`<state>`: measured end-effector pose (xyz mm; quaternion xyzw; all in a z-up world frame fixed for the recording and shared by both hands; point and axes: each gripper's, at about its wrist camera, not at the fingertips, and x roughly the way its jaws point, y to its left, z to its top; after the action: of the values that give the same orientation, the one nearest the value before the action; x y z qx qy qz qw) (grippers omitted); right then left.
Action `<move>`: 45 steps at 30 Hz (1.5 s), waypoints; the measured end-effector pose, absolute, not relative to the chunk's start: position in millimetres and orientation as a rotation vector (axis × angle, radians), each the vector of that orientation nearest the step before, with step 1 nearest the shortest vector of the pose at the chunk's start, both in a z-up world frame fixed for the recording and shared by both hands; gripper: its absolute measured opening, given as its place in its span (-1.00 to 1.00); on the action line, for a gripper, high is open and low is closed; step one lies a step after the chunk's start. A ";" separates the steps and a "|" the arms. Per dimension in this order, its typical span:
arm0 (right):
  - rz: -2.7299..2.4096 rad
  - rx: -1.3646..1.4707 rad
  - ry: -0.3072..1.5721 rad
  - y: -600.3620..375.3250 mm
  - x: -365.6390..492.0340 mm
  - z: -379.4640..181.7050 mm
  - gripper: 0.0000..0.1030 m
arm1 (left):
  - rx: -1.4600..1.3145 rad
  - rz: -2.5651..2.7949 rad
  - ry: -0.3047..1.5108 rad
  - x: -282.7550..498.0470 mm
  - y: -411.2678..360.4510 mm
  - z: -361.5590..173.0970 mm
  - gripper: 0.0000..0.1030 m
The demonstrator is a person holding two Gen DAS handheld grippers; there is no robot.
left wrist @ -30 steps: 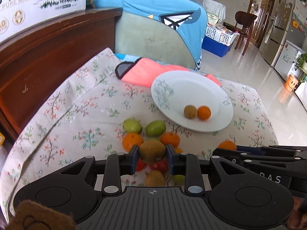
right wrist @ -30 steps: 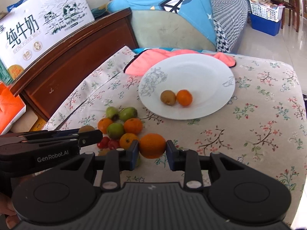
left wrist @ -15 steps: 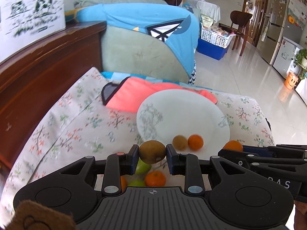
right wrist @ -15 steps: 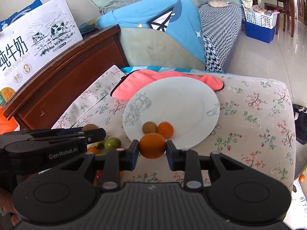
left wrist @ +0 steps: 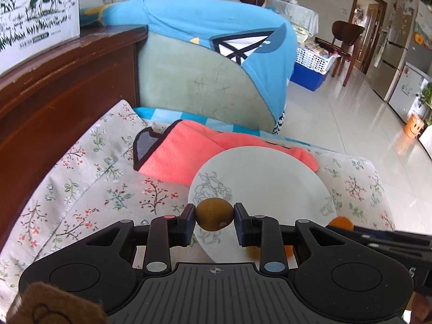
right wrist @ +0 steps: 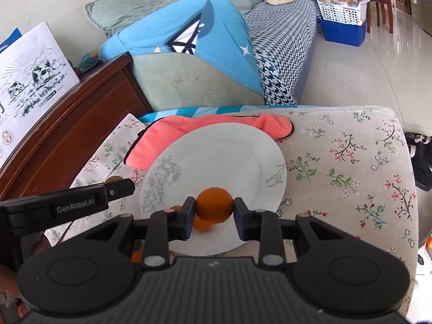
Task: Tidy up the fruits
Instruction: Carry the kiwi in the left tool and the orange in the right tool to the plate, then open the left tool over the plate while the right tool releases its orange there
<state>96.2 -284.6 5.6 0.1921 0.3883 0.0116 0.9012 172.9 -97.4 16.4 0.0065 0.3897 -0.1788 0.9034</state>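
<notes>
My left gripper (left wrist: 214,216) is shut on a brown kiwi (left wrist: 214,214) and holds it over the near left rim of the white plate (left wrist: 270,178). My right gripper (right wrist: 214,212) is shut on an orange (right wrist: 214,208) and holds it over the near part of the same plate (right wrist: 229,156). An orange (right wrist: 202,226) and a kiwi (right wrist: 176,208) lying on the plate peek out behind the right gripper's fingers. The left gripper's tip with its kiwi (right wrist: 114,180) shows in the right wrist view. The pile of loose fruit is hidden below both grippers.
The plate rests on a floral cloth (left wrist: 89,178), partly on a pink towel (left wrist: 189,154). A dark wooden headboard (left wrist: 54,86) runs along the left. A sofa with a blue garment (left wrist: 216,40) stands behind. The cloth's right edge (right wrist: 405,162) drops to the floor.
Both grippers have risen and moved forward from the fruit pile with their fruit, and now hang over the plate. The pile has dropped out of view.
</notes>
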 end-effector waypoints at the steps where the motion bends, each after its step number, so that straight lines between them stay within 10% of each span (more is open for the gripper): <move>1: 0.021 0.401 0.806 -284.7 98.6 3.6 -0.40 | 0.012 -0.370 0.811 176.1 -98.8 14.2 -0.46; 18: -0.068 0.539 0.860 -300.5 124.8 -26.6 -0.35 | 0.031 -0.353 0.879 199.1 -124.4 -11.0 -0.42; 22: -0.063 0.543 0.845 -300.4 125.2 -23.6 -0.34 | 0.028 -0.344 0.863 196.3 -126.9 -5.2 0.19; 28: -0.060 0.529 0.820 -299.6 123.2 -15.4 -0.32 | 0.083 -0.320 0.815 189.1 -130.2 6.0 0.56; 45: -0.031 0.488 0.829 -289.9 110.1 -3.3 -0.16 | 0.124 -0.308 0.851 175.6 -115.1 13.0 0.66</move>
<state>110.1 -289.9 -3.3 0.2346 0.3985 -0.0149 0.8865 175.6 -115.1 13.0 0.0598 0.4111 -0.1489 0.8974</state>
